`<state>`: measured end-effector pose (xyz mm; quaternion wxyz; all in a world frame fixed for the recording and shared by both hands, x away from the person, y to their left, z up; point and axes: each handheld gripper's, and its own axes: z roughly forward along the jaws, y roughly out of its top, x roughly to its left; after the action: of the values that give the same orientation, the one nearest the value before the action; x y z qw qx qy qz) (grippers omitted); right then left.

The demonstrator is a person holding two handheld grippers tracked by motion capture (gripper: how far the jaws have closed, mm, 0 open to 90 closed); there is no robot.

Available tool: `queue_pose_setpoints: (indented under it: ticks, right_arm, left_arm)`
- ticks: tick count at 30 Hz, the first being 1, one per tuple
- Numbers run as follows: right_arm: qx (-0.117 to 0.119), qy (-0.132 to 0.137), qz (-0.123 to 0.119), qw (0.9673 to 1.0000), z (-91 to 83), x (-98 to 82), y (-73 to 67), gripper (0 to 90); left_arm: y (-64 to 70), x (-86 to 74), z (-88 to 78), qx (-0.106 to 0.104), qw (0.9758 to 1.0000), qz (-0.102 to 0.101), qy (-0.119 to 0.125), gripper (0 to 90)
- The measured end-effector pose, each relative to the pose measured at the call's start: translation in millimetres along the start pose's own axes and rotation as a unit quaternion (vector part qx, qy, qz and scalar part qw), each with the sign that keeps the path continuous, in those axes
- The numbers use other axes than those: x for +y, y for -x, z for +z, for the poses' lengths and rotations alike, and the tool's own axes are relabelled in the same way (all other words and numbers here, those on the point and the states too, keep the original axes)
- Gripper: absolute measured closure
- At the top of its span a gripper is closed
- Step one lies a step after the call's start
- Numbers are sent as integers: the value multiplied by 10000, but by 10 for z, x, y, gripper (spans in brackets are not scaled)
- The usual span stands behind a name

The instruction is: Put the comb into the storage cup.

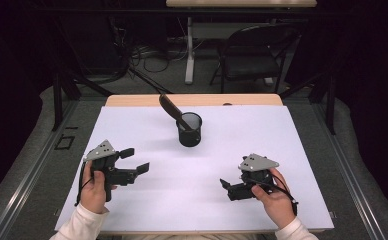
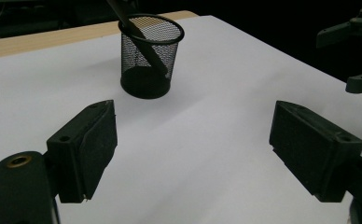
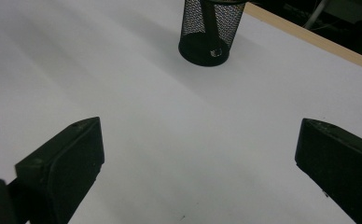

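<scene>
Both jaws wide and nothing between them on the left hand-held gripper (image 1: 134, 161), sitting low over the near-left part of the white tabletop (image 1: 132, 125). Same story for the right hand-held gripper (image 1: 225, 186) at the near right: spread wide, empty, pointing inward. Neither one is touching anything.

Further out, toward the far middle of the tabletop, there's a black mesh cup (image 1: 189, 129) standing upright, well apart from both. A dark flat stick-like tool (image 1: 171, 108) leans in it, with the upper end tipped up and to the far left over the rim. Can't tell what the tool is exactly.

Looks to me like the reach hasn't really begun. If the tool is the target, I'd come in with the left one since the handle leans that way, pinch the shaft above the rim, and lift along its lean so the light cup doesn't tip. The right could steady the cup wall.
</scene>
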<state>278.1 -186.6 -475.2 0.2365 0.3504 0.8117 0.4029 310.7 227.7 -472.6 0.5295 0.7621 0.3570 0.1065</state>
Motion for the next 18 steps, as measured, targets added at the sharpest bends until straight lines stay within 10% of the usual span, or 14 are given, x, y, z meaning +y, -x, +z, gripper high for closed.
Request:
queue_pose_setpoints:
  ticks: [18]
  right_arm:
    - [-381,-29,259,9989,-5,-366,68,22]
  left_arm:
    - [-92,-356,-133,203,9987,-378,286,155]
